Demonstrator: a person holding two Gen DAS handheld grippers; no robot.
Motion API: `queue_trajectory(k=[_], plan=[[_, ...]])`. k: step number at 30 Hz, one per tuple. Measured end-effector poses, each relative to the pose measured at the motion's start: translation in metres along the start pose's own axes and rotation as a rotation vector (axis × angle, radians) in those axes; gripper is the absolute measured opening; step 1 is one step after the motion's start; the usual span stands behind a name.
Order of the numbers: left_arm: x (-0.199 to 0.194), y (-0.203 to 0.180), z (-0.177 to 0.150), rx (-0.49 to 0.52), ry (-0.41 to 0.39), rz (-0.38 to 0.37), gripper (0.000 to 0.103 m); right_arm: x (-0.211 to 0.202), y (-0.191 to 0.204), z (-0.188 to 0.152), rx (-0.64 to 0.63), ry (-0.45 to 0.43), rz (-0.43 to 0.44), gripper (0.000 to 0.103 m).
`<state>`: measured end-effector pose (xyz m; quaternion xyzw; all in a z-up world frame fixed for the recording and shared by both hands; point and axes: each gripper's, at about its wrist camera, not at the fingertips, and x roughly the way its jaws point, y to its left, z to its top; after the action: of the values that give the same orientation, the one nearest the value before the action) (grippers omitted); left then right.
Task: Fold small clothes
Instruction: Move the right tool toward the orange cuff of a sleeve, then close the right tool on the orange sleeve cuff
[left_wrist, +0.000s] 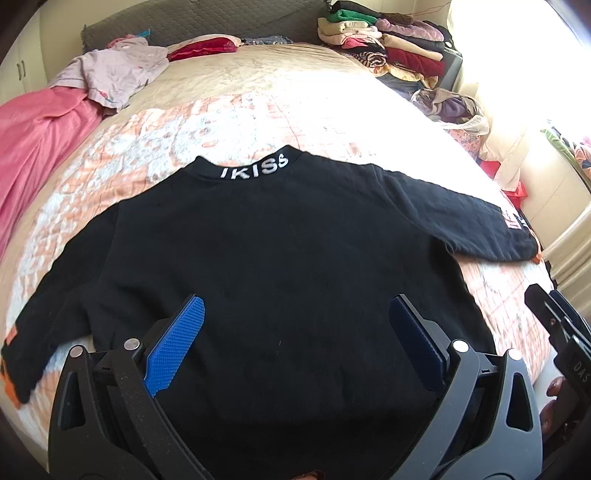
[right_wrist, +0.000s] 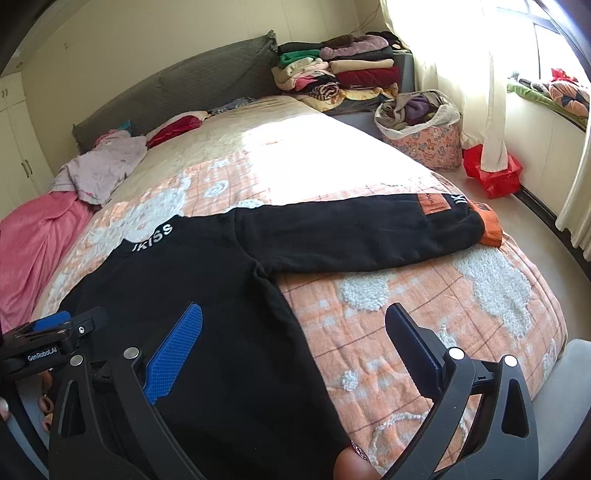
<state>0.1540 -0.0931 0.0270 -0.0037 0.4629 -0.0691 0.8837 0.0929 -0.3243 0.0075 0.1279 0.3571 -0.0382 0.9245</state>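
A small black sweatshirt (left_wrist: 266, 251) with white "IKISS" lettering on its collar lies flat, back up, on the bed, both sleeves spread out. Its right sleeve (right_wrist: 369, 236) ends in an orange cuff near the bed's right edge; the left sleeve (left_wrist: 33, 332) reaches the lower left. My left gripper (left_wrist: 295, 314) hovers open over the lower middle of the shirt, nothing between its blue pads. My right gripper (right_wrist: 295, 325) is open too, straddling the shirt's right side edge over the blanket. In the right wrist view the left gripper (right_wrist: 55, 328) shows at the far left.
The bed carries an orange and white patterned blanket (right_wrist: 424, 314). A pink cloth (left_wrist: 40, 147) and a pale garment (left_wrist: 114, 70) lie at the far left. Folded clothes (right_wrist: 340, 70) are stacked beyond the bed, with a floral basket (right_wrist: 424, 136) and a red bag (right_wrist: 491, 173) on the floor.
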Motion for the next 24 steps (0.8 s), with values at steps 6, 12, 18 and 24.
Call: queue_trajectory(k=[6, 12, 18, 24], plan=[[0.014, -0.009, 0.017, 0.021, -0.002, -0.009, 0.094, 0.022, -0.028, 0.016, 0.085, 0.01, -0.039, 0.099], [0.034, -0.009, 0.031, 0.016, 0.009, -0.027, 0.094, 0.047, -0.067, 0.026, 0.218, 0.039, -0.1, 0.099], [0.061, 0.0, 0.044, -0.016, 0.044, -0.028, 0.094, 0.067, -0.103, 0.033, 0.323, 0.056, -0.16, 0.099], [0.084, 0.006, 0.053, -0.033, 0.068, -0.029, 0.094, 0.092, -0.142, 0.037, 0.454, 0.086, -0.147, 0.099]])
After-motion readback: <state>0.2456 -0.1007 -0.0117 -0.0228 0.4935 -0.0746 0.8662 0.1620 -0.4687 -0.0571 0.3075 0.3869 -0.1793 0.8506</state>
